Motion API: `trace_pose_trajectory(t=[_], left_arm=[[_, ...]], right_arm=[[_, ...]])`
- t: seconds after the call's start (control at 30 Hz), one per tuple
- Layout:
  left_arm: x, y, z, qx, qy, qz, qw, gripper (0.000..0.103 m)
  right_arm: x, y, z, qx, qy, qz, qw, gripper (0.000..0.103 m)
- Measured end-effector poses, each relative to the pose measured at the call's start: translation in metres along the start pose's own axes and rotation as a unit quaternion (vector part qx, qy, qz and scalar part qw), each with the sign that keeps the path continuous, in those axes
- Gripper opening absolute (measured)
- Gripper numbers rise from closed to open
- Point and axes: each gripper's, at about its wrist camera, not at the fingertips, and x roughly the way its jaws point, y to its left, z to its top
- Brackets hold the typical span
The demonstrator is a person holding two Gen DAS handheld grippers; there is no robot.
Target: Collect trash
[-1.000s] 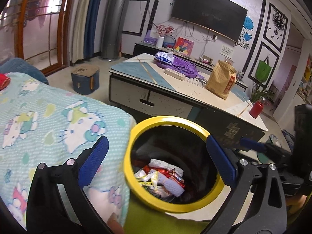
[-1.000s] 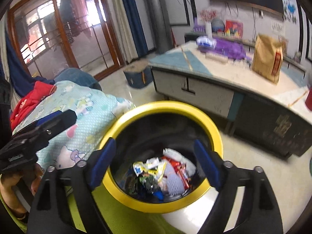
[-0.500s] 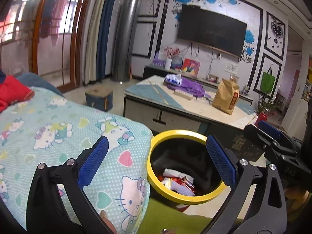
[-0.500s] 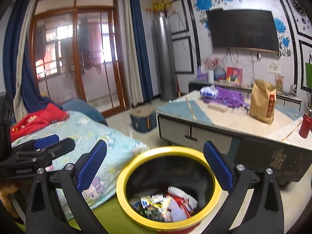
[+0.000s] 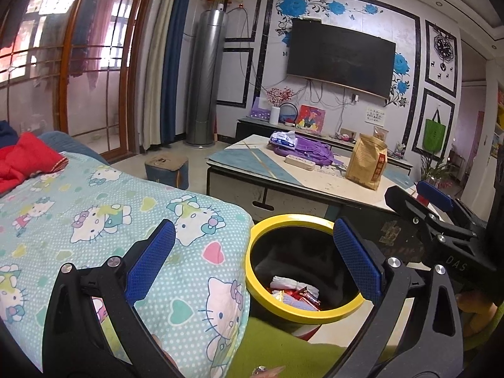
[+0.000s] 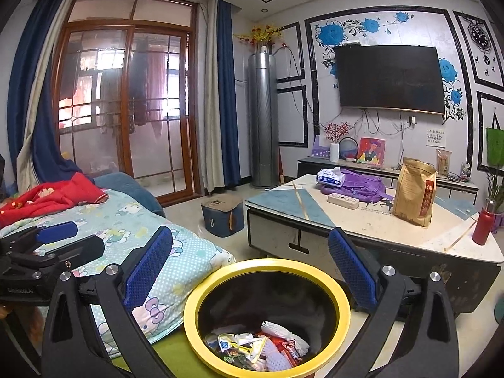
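A black trash bin with a yellow rim (image 5: 274, 220) (image 6: 201, 286) stands on the floor beside the bed. Wrappers and tissue (image 5: 296, 291) (image 6: 261, 346) lie in its bottom. My left gripper (image 5: 252, 252) is open and empty, held above the bed edge and the bin. My right gripper (image 6: 250, 258) is open and empty, above and behind the bin. The right gripper also shows at the right of the left wrist view (image 5: 441, 217); the left one shows at the left of the right wrist view (image 6: 47, 245).
A bed with a Hello Kitty cover (image 5: 94, 208) (image 6: 132, 220) and red clothes (image 6: 50, 195) lies left. A coffee table (image 6: 362, 223) holds a brown bag (image 6: 414, 192), purple bag (image 6: 362, 182) and red bottle (image 6: 483, 225). A small blue stool (image 6: 222, 214) stands on the floor.
Both grippers have risen and pulled back from the bin, tilting up toward the room. The bin now sits lower and smaller in both views. Both stay open and empty.
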Motion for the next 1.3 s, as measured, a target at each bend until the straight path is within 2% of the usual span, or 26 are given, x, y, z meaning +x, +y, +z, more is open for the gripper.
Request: trace_pose_trajectory(t=[1.3], left_arm=[[-0.0073,0.003,0.0026,-0.008,-0.011,0.006,0.9999,0.092]], right_arm=[[0.0038,-0.001,-0.0033,-0.002,0.002,-0.005,1.0,0.097]])
